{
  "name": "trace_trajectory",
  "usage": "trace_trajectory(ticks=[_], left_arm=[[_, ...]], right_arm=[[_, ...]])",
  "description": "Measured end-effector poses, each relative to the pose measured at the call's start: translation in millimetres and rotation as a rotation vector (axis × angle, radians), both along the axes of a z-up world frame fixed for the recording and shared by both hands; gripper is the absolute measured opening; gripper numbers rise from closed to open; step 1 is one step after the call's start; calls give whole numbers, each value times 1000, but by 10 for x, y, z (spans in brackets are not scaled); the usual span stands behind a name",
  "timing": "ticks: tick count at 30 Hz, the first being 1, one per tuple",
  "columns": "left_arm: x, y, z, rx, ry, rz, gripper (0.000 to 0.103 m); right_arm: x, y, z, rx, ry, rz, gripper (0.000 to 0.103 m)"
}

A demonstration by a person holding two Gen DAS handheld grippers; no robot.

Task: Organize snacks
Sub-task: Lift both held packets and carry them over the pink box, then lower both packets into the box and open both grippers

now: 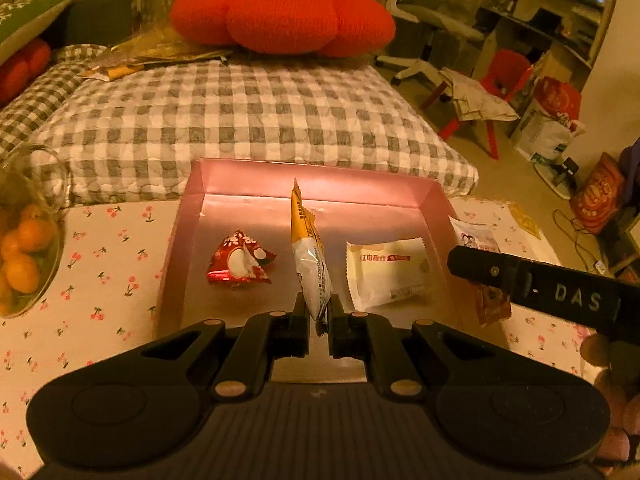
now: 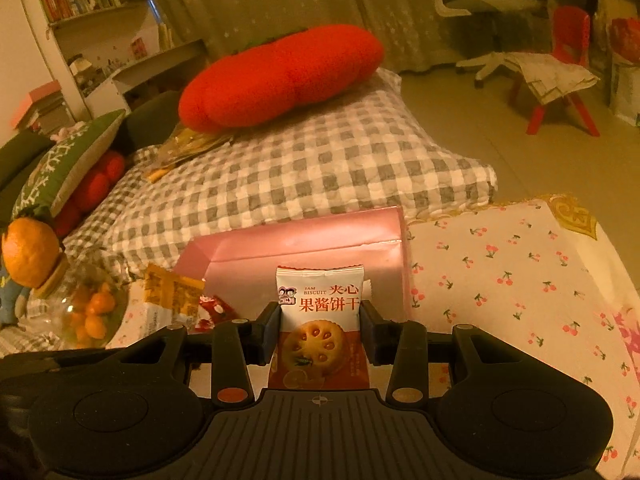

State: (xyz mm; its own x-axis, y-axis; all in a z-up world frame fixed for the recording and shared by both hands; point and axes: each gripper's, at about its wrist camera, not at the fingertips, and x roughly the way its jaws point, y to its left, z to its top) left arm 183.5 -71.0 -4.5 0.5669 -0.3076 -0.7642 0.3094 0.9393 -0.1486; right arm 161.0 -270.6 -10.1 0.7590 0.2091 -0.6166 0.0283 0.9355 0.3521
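A pink tray (image 1: 224, 178) sits on the cherry-print table; it also shows in the right wrist view (image 2: 304, 240). In it lie a red triangular snack (image 1: 239, 259) and a pale yellow packet (image 1: 386, 270). My left gripper (image 1: 319, 312) is shut on a yellow-and-white snack packet (image 1: 310, 256), held upright over the tray. My right gripper (image 2: 322, 316) is shut on a jam biscuit packet (image 2: 322, 312) at the tray's right side; this gripper (image 1: 532, 280) also shows in the left wrist view.
A glass jar of small oranges (image 1: 24, 244) stands left of the tray, also in the right wrist view (image 2: 86, 312). A checked mattress (image 1: 248, 116) with a red plush pillow (image 1: 280, 12) lies beyond the table. Red chair (image 1: 502, 80) at right.
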Motion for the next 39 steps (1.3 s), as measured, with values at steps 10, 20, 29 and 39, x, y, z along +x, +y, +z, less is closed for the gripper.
trace_trajectory(ticks=[10, 20, 29, 39], left_arm=[[214, -111, -208, 72, 55, 4, 7], [258, -162, -316, 105, 57, 15, 9], [204, -121, -333, 123, 25, 20, 31], [18, -45, -179, 115, -20, 13, 69]], right_arm=[[132, 118, -74, -47, 20, 19, 40], [216, 217, -142, -107, 58, 20, 42], [195, 192, -147, -112, 68, 20, 57], [5, 160, 32, -113, 48, 2, 81]])
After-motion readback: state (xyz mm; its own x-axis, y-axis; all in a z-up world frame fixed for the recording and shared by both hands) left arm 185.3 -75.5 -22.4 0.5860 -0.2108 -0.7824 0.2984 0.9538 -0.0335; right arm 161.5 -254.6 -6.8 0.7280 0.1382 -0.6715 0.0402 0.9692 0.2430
